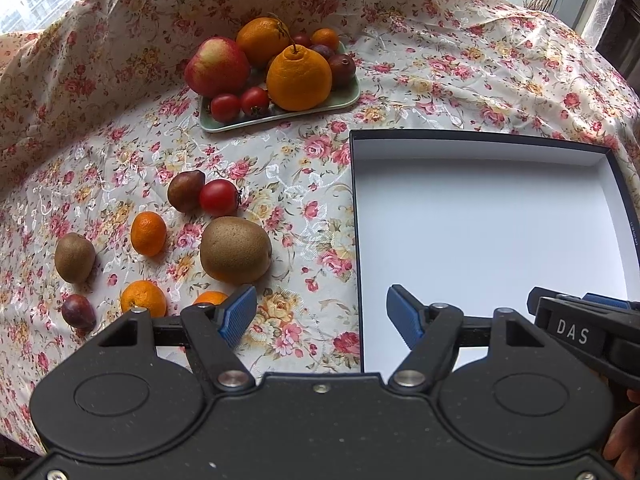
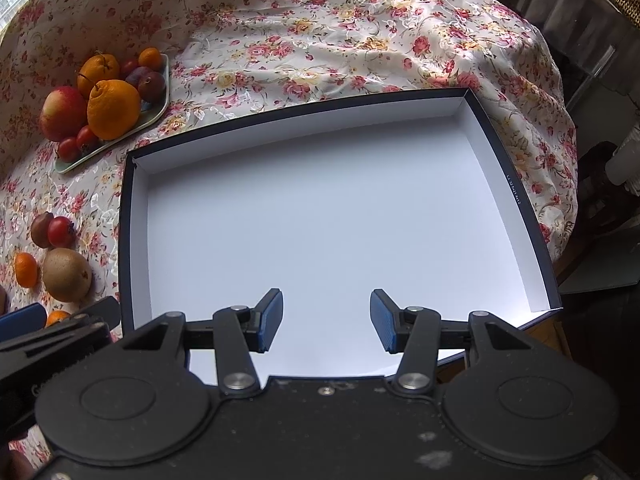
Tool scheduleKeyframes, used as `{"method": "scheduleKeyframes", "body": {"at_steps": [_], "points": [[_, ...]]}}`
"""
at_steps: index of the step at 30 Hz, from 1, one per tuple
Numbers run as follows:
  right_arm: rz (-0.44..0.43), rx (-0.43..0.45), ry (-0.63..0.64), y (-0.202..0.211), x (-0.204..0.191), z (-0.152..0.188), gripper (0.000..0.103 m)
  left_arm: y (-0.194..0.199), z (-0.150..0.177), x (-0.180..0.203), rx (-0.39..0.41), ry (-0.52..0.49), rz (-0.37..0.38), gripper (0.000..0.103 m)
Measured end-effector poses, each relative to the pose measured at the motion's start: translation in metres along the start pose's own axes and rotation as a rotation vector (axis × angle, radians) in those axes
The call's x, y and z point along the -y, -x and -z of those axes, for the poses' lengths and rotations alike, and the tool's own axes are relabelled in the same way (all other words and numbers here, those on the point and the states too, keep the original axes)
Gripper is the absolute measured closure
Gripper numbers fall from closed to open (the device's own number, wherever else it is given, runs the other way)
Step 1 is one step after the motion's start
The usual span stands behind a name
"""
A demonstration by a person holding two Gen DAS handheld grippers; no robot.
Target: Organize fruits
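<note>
Loose fruit lies on the floral cloth at left: a large kiwi, a small kiwi, a tomato, a dark plum, a mandarin and more near the fingers. A green tray at the back holds an apple, big oranges and small fruit. A white box with dark rim is empty; it also shows in the right wrist view. My left gripper is open above the cloth by the box's left wall. My right gripper is open over the box's near part.
The floral cloth drapes up behind and to the left. The right gripper's body shows at the left view's right edge. The table edge and dark furniture lie to the right of the box.
</note>
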State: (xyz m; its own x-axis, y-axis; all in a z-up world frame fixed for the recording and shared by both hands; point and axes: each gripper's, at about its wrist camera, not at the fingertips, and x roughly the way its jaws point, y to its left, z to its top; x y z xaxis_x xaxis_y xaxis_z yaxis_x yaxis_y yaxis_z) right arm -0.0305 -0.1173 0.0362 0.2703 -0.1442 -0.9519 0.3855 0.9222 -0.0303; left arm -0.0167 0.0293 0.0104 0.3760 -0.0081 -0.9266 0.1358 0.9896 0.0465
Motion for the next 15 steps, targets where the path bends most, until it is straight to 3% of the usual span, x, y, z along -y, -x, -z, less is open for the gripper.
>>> {"method": "scheduleKeyframes", "body": {"at_steps": [15], "points": [[-0.007,0.0,0.031,0.0006,-0.0068,0.0021,0.052,-0.0008,-0.0006,0.0003,-0.009,0.001,-0.005,0.029]]}}
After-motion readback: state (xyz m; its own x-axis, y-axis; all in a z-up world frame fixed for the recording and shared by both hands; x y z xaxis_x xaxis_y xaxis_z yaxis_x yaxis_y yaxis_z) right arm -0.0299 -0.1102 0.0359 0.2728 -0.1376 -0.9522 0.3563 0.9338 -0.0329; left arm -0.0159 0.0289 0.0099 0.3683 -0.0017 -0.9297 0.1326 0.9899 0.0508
